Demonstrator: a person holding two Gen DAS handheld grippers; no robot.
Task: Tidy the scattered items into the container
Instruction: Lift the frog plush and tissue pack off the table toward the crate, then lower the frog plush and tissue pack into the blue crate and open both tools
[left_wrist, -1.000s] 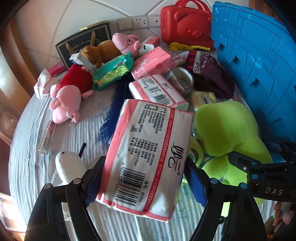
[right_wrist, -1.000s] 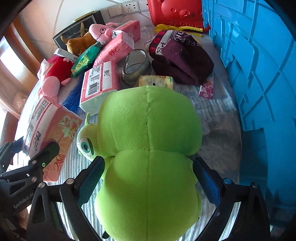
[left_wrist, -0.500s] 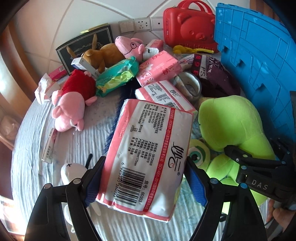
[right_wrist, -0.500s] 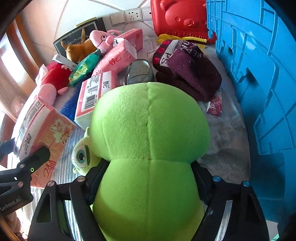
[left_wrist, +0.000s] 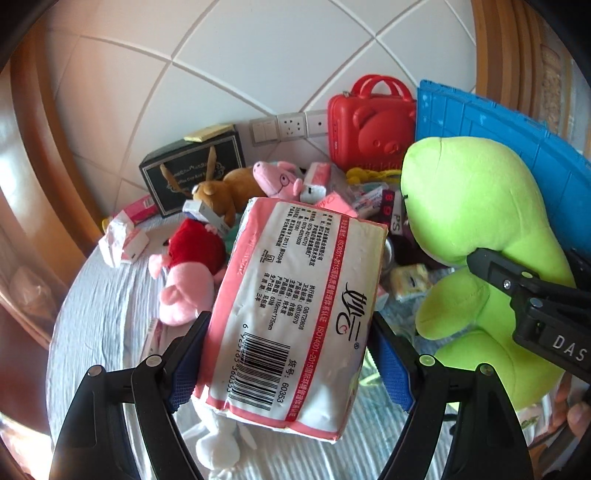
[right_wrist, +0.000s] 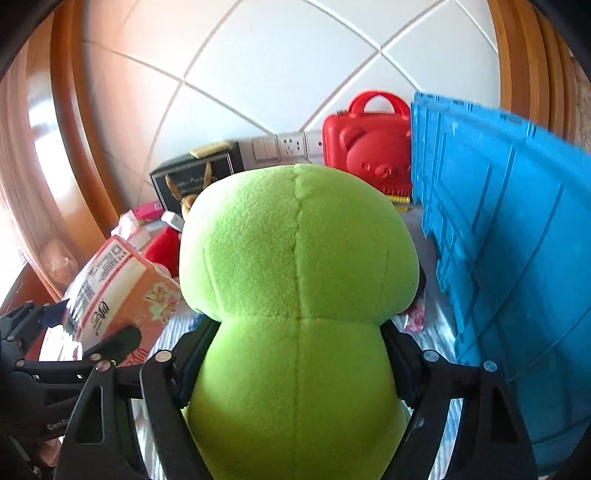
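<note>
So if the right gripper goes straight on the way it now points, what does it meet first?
Probably the black gift box by the wall; the green plush held by the right gripper hides the path, so depth is unclear.

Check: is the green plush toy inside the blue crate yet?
Out. The green plush toy is clamped in the right gripper, outside the blue crate wall.

Two claws up: left claw (left_wrist: 288, 363), right claw (right_wrist: 295, 369). One green plush (right_wrist: 299, 280), one tissue pack (left_wrist: 295, 295) aloft, one blue container (right_wrist: 517, 258), one red case (left_wrist: 373, 125), two pig plushes (left_wrist: 188, 284) (left_wrist: 275, 177).
</note>
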